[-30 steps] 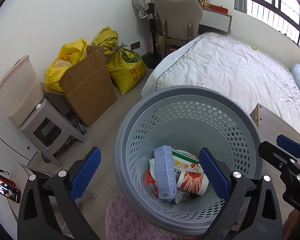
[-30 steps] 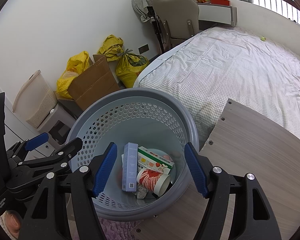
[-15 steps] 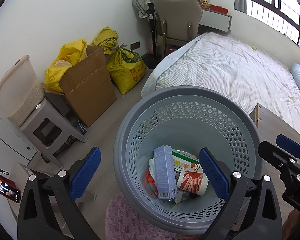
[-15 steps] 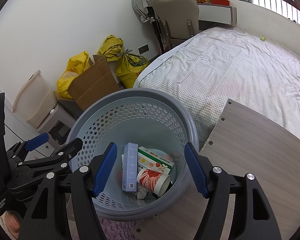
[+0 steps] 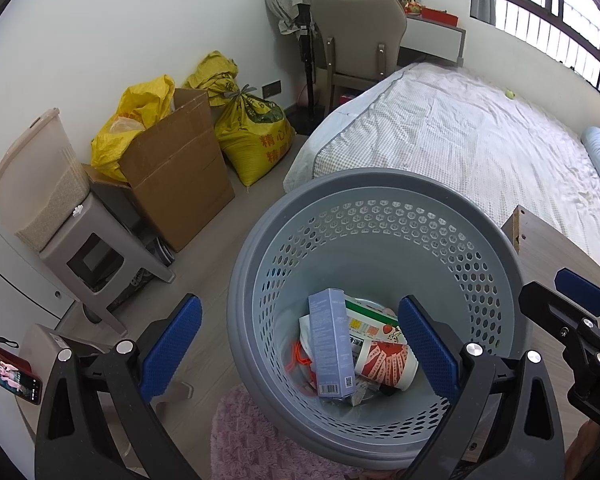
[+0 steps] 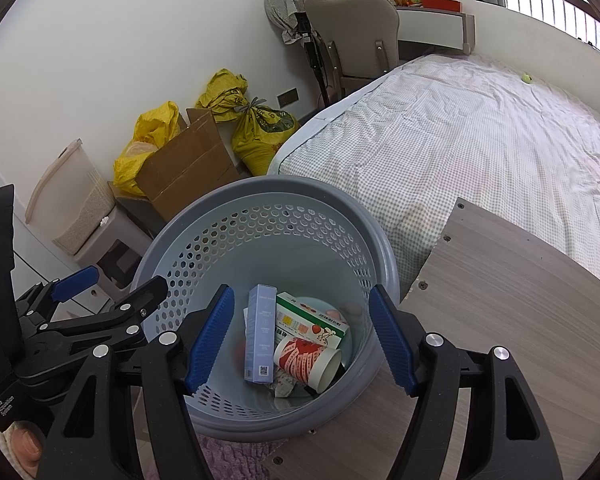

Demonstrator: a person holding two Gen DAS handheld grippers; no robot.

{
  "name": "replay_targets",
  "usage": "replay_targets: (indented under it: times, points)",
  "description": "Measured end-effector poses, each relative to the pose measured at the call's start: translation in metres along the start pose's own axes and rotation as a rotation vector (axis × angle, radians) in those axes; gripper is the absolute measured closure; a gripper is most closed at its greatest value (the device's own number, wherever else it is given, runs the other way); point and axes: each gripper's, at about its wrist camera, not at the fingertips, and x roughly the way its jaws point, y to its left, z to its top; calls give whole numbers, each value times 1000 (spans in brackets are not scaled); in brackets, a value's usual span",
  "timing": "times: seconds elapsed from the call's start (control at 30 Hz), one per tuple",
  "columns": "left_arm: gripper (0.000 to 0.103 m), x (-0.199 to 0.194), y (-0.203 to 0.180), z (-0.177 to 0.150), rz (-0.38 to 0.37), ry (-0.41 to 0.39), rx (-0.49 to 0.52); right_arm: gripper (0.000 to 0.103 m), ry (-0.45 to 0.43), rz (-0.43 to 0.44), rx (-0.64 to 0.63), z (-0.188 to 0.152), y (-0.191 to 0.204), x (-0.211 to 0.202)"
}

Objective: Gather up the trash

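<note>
A grey perforated trash basket [image 5: 380,184] [image 6: 260,186] stands on the floor beside a wooden table. Inside lie a tall light-blue box [image 5: 332,348] [image 6: 260,334], a green-and-white carton [image 5: 370,320] [image 6: 312,318], a red-patterned paper cup [image 5: 384,364] [image 6: 306,360] and crumpled scraps. My left gripper [image 5: 300,344] hangs open above the basket, nothing between its blue pads. My right gripper [image 6: 300,336] also stands open over the basket, empty. In the right wrist view, the left gripper's black frame shows at the left edge.
A wooden table [image 6: 512,300] lies to the right of the basket, a bed [image 5: 460,136] behind it. A cardboard box [image 5: 176,164], yellow sacks [image 5: 256,136], a grey stool [image 5: 96,256] with a rice bin, a chair [image 5: 356,36] and a pink rug [image 5: 252,440] surround the floor.
</note>
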Motion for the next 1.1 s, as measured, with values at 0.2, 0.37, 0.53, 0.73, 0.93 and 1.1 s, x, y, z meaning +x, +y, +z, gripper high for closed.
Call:
replay_targets:
  times: [0.2, 0.37, 0.53, 0.73, 0.93, 1.1]
  points:
    - [6, 1, 0, 0, 7, 0, -1, 36, 1, 1, -1, 0, 1, 0]
    - [6, 1, -1, 1, 6, -5, 0, 36, 1, 0, -1, 0, 1, 0]
    - [6, 0, 0, 1, 6, -5, -4, 36, 1, 1, -1, 0, 1, 0]
    - [6, 0, 0, 1, 6, -7, -4, 36, 1, 1, -1, 0, 1, 0]
    - [6, -1, -1, 1, 5, -6, -4, 36, 0, 1, -1, 0, 1, 0]
    - [6, 0, 0, 1, 5, -6, -4, 36, 1, 1, -1, 0, 1, 0]
